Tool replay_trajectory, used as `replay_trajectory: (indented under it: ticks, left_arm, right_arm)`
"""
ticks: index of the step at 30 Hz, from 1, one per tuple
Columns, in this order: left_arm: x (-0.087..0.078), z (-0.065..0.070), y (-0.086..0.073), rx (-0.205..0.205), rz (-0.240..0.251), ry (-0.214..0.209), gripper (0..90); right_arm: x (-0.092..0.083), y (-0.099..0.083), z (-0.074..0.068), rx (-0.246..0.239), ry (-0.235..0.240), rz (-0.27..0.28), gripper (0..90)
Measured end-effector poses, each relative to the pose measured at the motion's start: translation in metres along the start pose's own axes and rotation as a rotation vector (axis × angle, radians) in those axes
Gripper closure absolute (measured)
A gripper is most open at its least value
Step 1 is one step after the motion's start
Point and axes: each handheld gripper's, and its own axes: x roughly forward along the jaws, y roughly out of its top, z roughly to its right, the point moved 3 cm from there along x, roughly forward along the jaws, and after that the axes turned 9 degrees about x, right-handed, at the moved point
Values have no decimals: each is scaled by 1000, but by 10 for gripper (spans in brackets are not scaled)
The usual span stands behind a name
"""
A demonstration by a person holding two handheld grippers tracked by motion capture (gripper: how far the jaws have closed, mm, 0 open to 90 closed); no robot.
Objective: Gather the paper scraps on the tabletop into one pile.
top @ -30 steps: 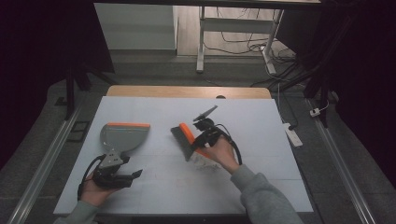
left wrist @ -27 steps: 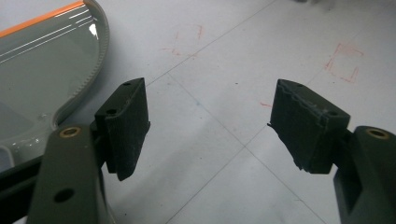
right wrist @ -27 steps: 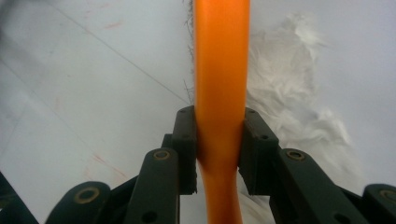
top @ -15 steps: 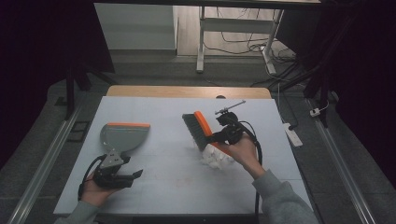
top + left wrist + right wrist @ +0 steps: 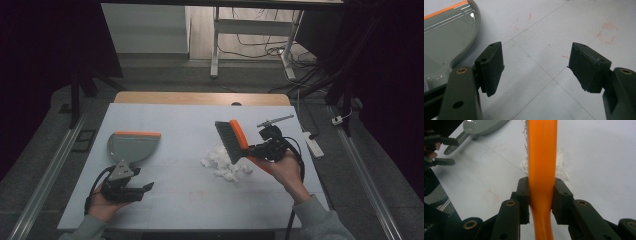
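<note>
My right gripper [image 5: 257, 150] [image 5: 541, 200] is shut on the orange handle of a hand brush [image 5: 233, 140] [image 5: 542, 157], held above the table at the right. Its dark bristles point left and down, over a pile of white fluff [image 5: 225, 162] [image 5: 562, 167]. A grey dustpan [image 5: 131, 146] [image 5: 444, 37] [image 5: 484, 126] with an orange front edge lies at the left, handle towards me. My left gripper [image 5: 131, 189] [image 5: 536, 67] rests open just in front of the dustpan's handle, nothing between its pads.
The white tabletop [image 5: 180, 125] has faint red marks [image 5: 607, 31] on it. A wooden strip [image 5: 200, 98] runs along its far edge. A white power strip [image 5: 313, 144] lies off the right edge.
My right gripper has carried the brush to the right and upwards, baring the white fluff beneath it. The left gripper and the dustpan have stayed put.
</note>
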Motion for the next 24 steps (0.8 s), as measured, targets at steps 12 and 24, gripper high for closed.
replay_trajectory:
  ticks: [12, 24]
  left_arm:
    - [0, 0, 4, 1, 10, -1, 289]
    - [1, -1, 7, -1, 13, 3, 288]
  right_arm:
    - [-32, -54, 41, -5, -84, 85, 704]
    - [-39, -85, 66, -21, -119, 157, 704]
